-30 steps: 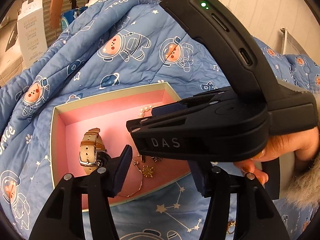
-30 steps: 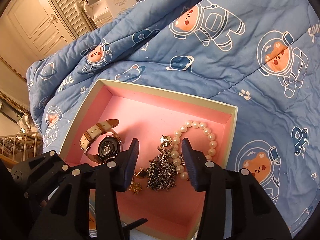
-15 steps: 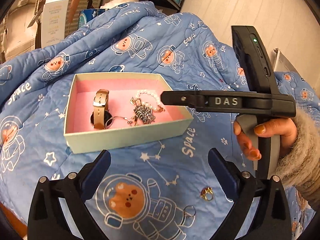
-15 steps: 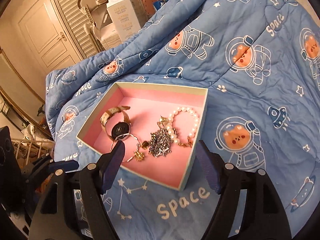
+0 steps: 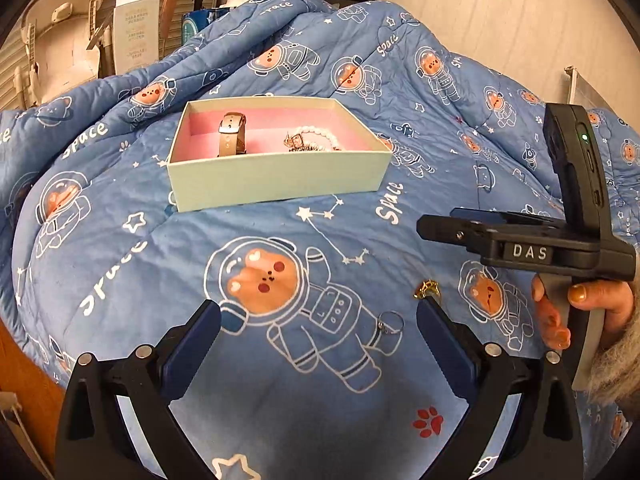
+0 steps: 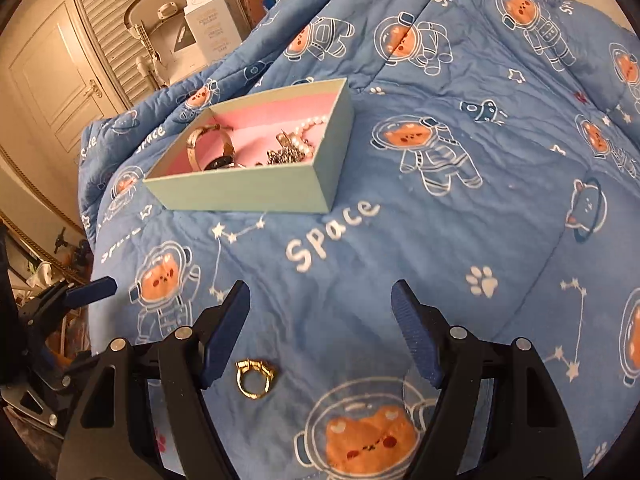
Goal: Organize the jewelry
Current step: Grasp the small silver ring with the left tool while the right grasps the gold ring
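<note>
Inside the box (image 5: 276, 182) on your quilt (image 5: 160, 264) lie a watch (image 5: 232, 136), a pearl strand (image 5: 320, 134) and a chain heap (image 6: 284, 155). Nearer you than the box, your left gripper (image 5: 318, 330) and right gripper (image 6: 320, 320) both gape empty, a gold ring (image 6: 254, 376) just beside the right one's fingers.

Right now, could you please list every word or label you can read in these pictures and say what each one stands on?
"DAS": white letters on the right gripper, seen from the left wrist.
"Space": printed repeatedly in white on the blue quilt.
White carton behind the quilt: its print is too small and blurred to read.
Jewelry box: no lettering visible.
</note>
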### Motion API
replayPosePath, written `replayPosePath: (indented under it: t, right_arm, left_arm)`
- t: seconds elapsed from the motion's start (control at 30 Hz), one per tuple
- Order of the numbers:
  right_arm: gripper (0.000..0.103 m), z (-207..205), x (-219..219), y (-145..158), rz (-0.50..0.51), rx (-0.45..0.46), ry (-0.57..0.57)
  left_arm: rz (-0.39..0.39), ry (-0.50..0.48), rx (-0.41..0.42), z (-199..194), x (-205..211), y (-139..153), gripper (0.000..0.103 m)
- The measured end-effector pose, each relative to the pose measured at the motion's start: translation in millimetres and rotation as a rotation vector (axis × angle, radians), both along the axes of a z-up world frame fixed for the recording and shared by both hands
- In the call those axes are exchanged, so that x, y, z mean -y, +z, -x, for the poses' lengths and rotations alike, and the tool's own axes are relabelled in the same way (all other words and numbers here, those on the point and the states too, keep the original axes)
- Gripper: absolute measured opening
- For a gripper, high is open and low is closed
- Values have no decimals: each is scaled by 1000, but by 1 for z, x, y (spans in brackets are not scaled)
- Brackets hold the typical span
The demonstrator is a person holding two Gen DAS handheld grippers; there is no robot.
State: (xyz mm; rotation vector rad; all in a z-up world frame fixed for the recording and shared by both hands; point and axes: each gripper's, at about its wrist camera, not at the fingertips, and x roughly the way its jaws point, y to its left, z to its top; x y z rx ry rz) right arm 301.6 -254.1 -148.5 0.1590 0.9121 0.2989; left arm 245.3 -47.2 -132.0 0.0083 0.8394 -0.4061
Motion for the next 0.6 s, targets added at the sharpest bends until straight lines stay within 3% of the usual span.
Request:
replayPosePath:
  t: [0.37,0.6]
  right_arm:
    - [73,52,-16,-3,62,53,50]
    - [61,63,-30,-7,92,55,77]
  left_arm:
    - [-54,45,44,32,-5,-5,96]
    - [-49,78,55,44,-11,-5,96]
